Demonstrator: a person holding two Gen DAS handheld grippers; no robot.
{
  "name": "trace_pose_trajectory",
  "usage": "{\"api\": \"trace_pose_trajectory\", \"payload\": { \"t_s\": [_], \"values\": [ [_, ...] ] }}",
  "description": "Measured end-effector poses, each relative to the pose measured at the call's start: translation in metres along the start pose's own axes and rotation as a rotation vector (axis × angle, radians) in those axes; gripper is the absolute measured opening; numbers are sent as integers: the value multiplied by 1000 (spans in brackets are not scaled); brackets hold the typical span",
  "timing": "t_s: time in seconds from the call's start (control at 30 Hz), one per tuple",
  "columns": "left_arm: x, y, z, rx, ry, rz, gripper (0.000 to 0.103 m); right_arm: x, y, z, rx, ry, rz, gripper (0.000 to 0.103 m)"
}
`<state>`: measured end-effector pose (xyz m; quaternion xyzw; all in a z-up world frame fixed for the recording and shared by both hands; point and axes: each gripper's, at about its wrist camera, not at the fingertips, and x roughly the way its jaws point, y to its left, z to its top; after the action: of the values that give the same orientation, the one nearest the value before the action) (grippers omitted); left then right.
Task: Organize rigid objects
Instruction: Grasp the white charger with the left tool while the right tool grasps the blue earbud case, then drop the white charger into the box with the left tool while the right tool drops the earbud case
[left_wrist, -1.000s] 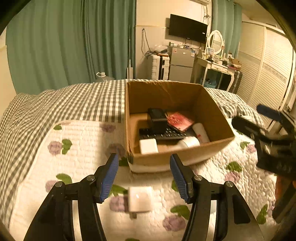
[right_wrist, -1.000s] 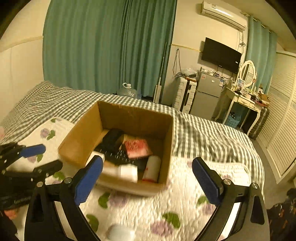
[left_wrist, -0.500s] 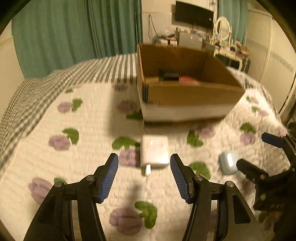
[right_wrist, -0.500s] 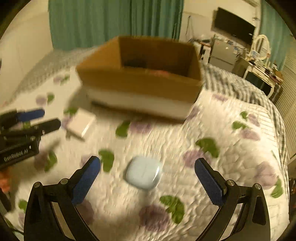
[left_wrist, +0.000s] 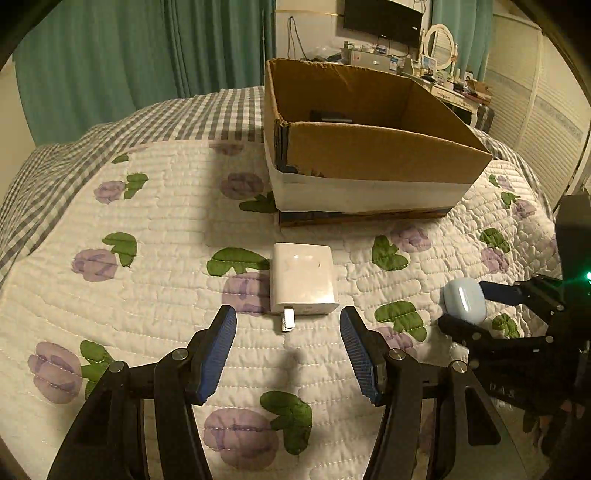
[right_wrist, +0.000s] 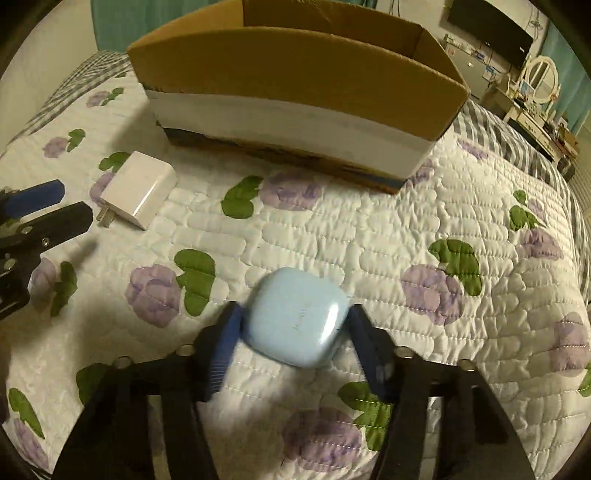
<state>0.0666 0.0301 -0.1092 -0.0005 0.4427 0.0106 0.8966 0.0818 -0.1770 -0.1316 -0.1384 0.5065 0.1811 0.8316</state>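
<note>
With our right gripper (right_wrist: 293, 334) pinching the blue earbud case (right_wrist: 297, 317) on the quilt (right_wrist: 388, 236), we squeeze squarely, while our left gripper (left_wrist: 288, 354) gapes before the white charger (left_wrist: 303, 278), box (left_wrist: 369, 158) at 12 o'clock.

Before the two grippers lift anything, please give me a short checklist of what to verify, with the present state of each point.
1. Right gripper around the blue earbud case: ok, one finger on each side.
2. Firm hold on the case: cannot tell, the picture is blurred there.
3. Left gripper lined up with the white charger: ok, the charger lies just ahead of the open fingers.
4. Left fingers around the charger: not ok, they stop short of it, level with its plug prongs.
5. Cardboard box open on top: ok.
6. Free room inside the box: cannot tell, the near wall hides most of it.
</note>
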Motion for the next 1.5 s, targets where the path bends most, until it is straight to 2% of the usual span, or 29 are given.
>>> {"api": "trace_pose_trajectory", "payload": {
  "t_s": [0.3, 0.43, 0.57, 0.77, 0.87, 0.93, 1.2, 1.37, 1.5],
  "values": [
    [19, -3, -1, 15, 57, 8, 61, -33, -13, 4, 41, -122, 55, 54],
    [33, -9, 6, 39, 80, 12, 61, -36, -18, 5, 60, -125, 84, 54],
    [50, -16, 15, 85, 102, 77, 61, -33, -14, 8, 61, -118, 99, 54],
    [70, -10, 18, 62, 124, 71, 61, -31, -16, 11, 66, -112, 103, 54],
    [68, -5, 17, 53, 99, 53, 59, -30, -14, 11, 62, -110, 95, 54],
    [60, -4, 16, 53, 72, 35, 52, -32, -12, 11, 57, -121, 91, 54],
    [23, 3, 13, 9, 25, -31, 51, -57, -13, 14, 51, -178, 75, 54],
    [-24, 1, 34, 0, -74, -84, 51, -95, -35, 43, 82, -262, 98, 54],
    [-60, 2, 64, 19, -168, -87, 51, -128, -50, 86, 50, -361, 49, 54]
  ]
}}
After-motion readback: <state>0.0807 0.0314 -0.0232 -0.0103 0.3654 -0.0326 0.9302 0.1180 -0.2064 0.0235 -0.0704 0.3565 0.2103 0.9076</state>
